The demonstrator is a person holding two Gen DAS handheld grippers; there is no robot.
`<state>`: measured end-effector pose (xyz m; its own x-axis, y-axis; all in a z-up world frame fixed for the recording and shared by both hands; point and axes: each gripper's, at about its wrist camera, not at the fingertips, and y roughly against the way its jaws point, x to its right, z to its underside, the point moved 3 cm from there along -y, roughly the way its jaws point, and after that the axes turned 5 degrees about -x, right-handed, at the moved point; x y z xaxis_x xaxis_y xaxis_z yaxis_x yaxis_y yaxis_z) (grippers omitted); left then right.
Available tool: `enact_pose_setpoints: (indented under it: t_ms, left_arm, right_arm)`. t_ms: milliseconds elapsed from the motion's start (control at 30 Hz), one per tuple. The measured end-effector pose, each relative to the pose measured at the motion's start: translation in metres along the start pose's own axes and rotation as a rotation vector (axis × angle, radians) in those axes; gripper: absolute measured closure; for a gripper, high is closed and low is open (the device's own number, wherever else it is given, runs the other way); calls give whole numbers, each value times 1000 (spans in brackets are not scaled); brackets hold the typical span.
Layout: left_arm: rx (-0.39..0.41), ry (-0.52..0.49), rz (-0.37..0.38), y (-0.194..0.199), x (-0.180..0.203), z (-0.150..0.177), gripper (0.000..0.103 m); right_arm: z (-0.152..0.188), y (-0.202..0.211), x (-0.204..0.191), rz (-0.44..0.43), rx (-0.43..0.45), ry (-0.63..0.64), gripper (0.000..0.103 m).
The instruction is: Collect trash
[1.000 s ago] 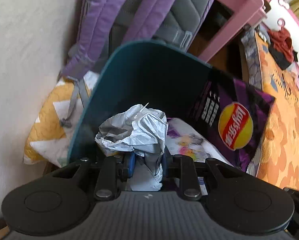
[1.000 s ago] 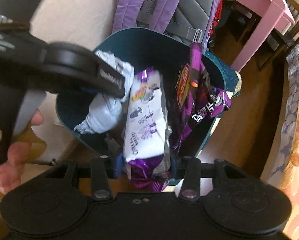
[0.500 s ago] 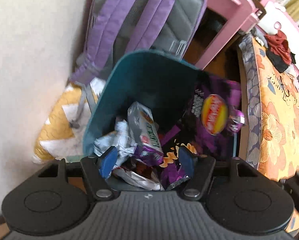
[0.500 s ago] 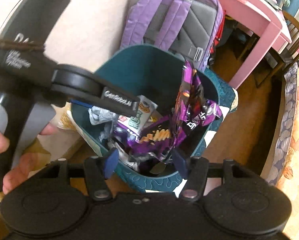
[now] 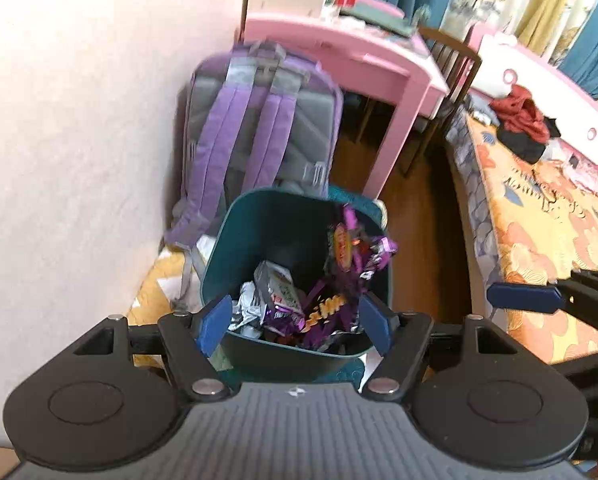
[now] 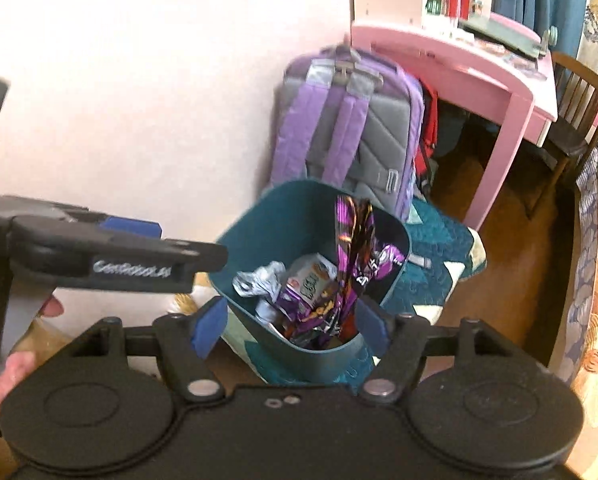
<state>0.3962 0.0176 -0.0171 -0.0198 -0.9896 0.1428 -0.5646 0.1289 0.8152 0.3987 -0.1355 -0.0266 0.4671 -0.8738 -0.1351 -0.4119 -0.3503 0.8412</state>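
A teal bin (image 5: 259, 232) (image 6: 299, 208) stands on the floor by the wall, below both grippers. Inside lie a crumpled silver wrapper (image 5: 245, 308) (image 6: 259, 280), a white snack packet (image 5: 279, 288) (image 6: 311, 276) and a purple chip bag (image 5: 351, 248) (image 6: 355, 232) that sticks up over the rim. My left gripper (image 5: 295, 324) hangs above the bin, open and holding nothing. My right gripper (image 6: 291, 330) is also above it, its jaws opening with nothing between them. One of its blue pads (image 5: 523, 298) shows in the left wrist view.
A purple and grey backpack (image 5: 259, 120) leans on the wall behind the bin. A pink desk (image 5: 359, 52) and a wooden chair (image 5: 455, 60) stand beyond. A bed with an orange floral cover (image 5: 559, 240) runs along the right. A yellow cushion (image 5: 151, 292) lies left of the bin.
The left gripper let go of the silver wrapper and the right let go of the white packet; both now lie in the bin. Both grippers opened, rose and drew back.
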Motion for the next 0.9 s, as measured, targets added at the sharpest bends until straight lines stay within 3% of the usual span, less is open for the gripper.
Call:
enact_pose_setpoints:
  t_ms: [67,467,567,733,900]
  left_arm:
    - [33,-9,1,19,6,3,33]
    - [190,-34,8,107,37,35,28]
    - [219,-35,6,123,43,43,21]
    - [234,-18,17,140,47,56,21]
    - [247,-7,11,149,46,68,20]
  right_arm:
    - [2,17,1,-5,37,6,27]
    - [39,122,-2,-56,204,44,17]
    - [52,139,-4,-60,229,49,13]
    - [69,154,-8,-101,245,25,6]
    - [80,170,-11,-109,329,0,0]
